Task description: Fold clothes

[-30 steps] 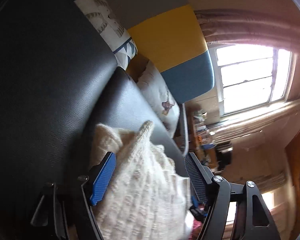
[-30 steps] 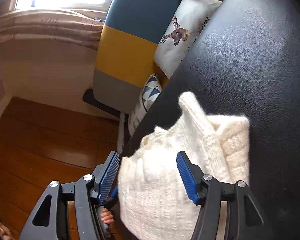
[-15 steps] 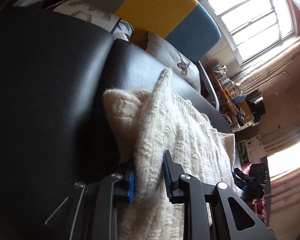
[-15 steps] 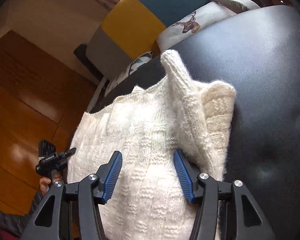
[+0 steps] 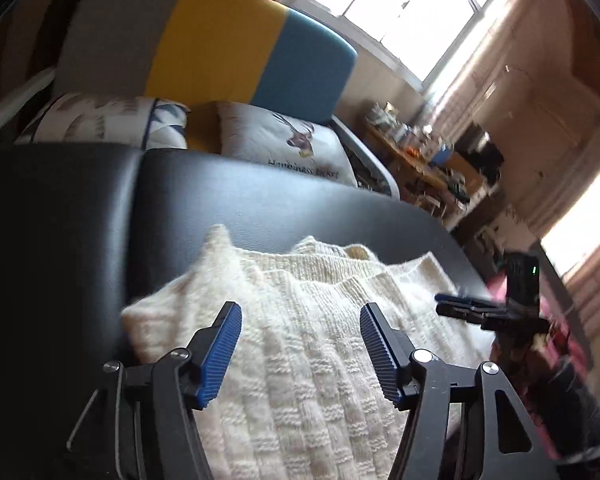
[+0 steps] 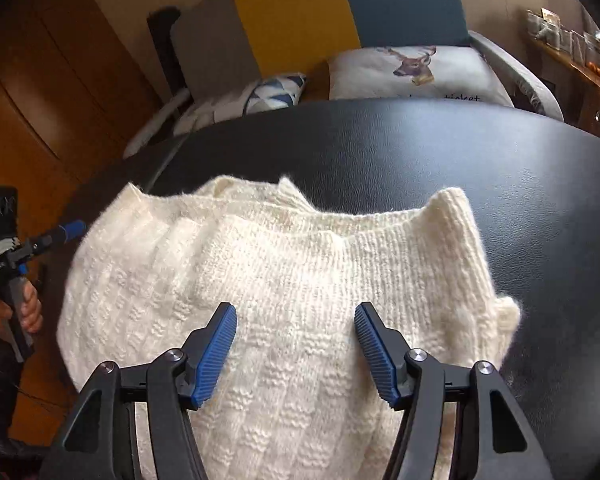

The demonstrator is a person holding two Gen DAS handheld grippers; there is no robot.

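A cream knitted sweater (image 5: 300,376) lies folded on the black padded table (image 5: 260,204), its neck edge toward the far side. My left gripper (image 5: 302,328) hovers just above the knit, open, with nothing between its blue pads. In the right wrist view the same sweater (image 6: 292,264) spreads out below my right gripper (image 6: 296,320), which is also open and holds nothing. Each gripper shows in the other's view: the right one (image 5: 454,304) at the sweater's right edge, the left one (image 6: 66,232) at its left edge, held by a hand (image 6: 28,312).
Behind the table stands a chair with a grey, yellow and blue back (image 6: 300,12), holding a deer cushion (image 6: 416,72) and a triangle-patterned cushion (image 6: 276,92). A cluttered shelf (image 5: 420,148) and bright window (image 5: 404,4) lie to the right. Bare black table surface extends right of the sweater.
The left gripper, shut on the sweater's edge half a second ago, has opened and let go. Both grippers have levelled out and drawn back, and the sweater now rests flat.
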